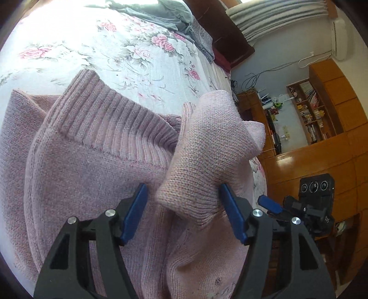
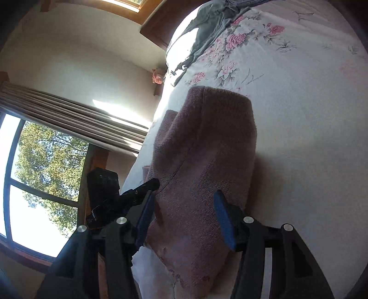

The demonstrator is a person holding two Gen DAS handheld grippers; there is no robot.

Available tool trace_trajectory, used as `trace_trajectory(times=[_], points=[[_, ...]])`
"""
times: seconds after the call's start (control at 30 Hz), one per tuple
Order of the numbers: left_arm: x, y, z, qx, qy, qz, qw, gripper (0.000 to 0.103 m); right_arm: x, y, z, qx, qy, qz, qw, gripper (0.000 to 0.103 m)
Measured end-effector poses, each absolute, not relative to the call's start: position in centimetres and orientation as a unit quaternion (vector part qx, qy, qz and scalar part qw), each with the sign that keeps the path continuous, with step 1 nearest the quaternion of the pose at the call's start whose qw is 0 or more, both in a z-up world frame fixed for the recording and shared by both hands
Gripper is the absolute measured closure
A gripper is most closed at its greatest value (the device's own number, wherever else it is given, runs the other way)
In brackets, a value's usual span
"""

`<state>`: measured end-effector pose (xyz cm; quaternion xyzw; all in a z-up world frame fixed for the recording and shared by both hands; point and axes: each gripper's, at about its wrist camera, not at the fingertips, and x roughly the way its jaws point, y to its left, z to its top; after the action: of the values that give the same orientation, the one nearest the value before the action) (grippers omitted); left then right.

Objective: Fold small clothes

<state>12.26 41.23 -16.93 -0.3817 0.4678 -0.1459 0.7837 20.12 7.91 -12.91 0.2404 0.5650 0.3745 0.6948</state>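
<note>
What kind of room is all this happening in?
Most likely a home bedroom: a pink sweater lies on a bed with a floral sheet, beside a wooden bookshelf and a curtained window.

**Sweater on the bed, one gripper at each end**

I see the sweater (image 1: pixel 92 165) lying on the bed (image 1: pixel 142 59), which I take as my landmark. A folded-up part of the sweater stands between the left gripper's (image 1: pixel 184 207) spread fingers. On the bed's far end, beyond the sweater, lies a heap of clothes (image 1: pixel 161 16). Off the bed's edge, the right gripper (image 2: pixel 184 214) straddles the sweater's other end near the side by the window (image 2: pixel 46 174). Across the room from the bed stands a bookshelf (image 1: pixel 308 108).
</note>
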Motion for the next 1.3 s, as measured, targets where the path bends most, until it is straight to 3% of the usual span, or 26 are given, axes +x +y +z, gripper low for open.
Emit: trace_trajectory(times=[0.13, 0.2, 0.3, 0.53, 0.87, 1.3], points=[[12.6, 40.0, -16.6, -0.374, 0.467, -0.144, 0.788, 0.043, 19.7, 6.6, -14.0, 0.253, 0.570, 0.363, 0.692, 0.048], [12.4, 39.4, -16.3, -0.374, 0.463, -0.144, 0.791, 0.067, 19.5, 6.4, -14.5, 0.257, 0.574, 0.361, 0.689, 0.048], [11.6, 38.9, -15.2, -0.372, 0.440, -0.147, 0.804, 0.081, 19.3, 6.7, -14.9, 0.258, 0.578, 0.360, 0.686, 0.048], [8.5, 39.5, -12.1, -0.389, 0.379, -0.151, 0.826, 0.085, 18.8, 7.5, -14.3, 0.245, 0.573, 0.368, 0.690, 0.048], [2.9, 46.0, -7.4, -0.383, 0.312, -0.097, 0.864, 0.086, 18.2, 9.5, -14.5, 0.232, 0.574, 0.385, 0.684, 0.048], [1.7, 51.5, -17.7, -0.420, 0.381, 0.012, 0.824, 0.089, 14.9, 15.1, -14.9, 0.172, 0.591, 0.414, 0.671, 0.039]])
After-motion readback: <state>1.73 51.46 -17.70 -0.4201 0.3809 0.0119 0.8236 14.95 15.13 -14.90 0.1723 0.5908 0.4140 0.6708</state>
